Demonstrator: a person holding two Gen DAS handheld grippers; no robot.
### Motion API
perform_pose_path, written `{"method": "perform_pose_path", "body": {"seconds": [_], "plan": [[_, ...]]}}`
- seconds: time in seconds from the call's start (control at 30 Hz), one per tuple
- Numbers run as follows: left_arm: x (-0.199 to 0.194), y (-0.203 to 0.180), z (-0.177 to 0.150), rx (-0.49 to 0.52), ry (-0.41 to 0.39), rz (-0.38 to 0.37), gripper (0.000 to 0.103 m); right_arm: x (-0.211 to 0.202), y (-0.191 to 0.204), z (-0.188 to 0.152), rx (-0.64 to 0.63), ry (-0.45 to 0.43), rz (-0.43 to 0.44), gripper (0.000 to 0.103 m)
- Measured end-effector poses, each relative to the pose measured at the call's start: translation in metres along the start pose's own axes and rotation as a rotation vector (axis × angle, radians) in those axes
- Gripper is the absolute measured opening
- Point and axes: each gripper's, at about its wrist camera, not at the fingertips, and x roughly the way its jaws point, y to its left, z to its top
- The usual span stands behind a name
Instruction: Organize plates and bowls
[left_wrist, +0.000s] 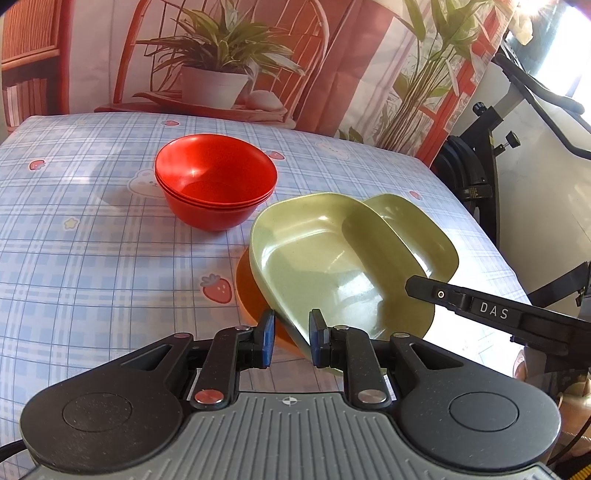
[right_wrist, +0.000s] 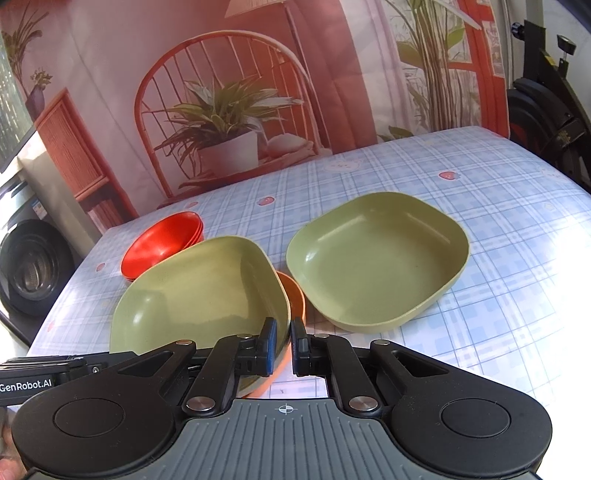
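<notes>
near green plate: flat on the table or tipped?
Tipped. The near green plate leans on the orange bowl, one edge raised; the far green plate lies flat.

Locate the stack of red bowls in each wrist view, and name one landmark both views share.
Left wrist view: the stack of red bowls stands upper centre, beyond the tilted green plate.
Right wrist view: the stack of red bowls sits at middle left, partly behind that same plate.
Shared landmark: the potted plant printed on the backdrop.
</notes>
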Motion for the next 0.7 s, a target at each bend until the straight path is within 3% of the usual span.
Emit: {"method": "perform_pose_path", "body": {"seconds": [0.4,0.53,0.7], "plan": [[0.003,0.005,-0.001,0.006,0.015,0.004,0.023,0.026,0.015,0.019,-0.108,-0.011,-0.027,0.009],[0.003,0.005,0.0,-0.004,0.008,0.017,0.023,0.022,0.017,0.017,-0.108,-0.027,-0.019,0.024],[0.002,0.006,0.0,-0.011,0.004,0.015,0.023,0.004,0.011,0.011,-0.082,-0.04,-0.038,0.025]]}}
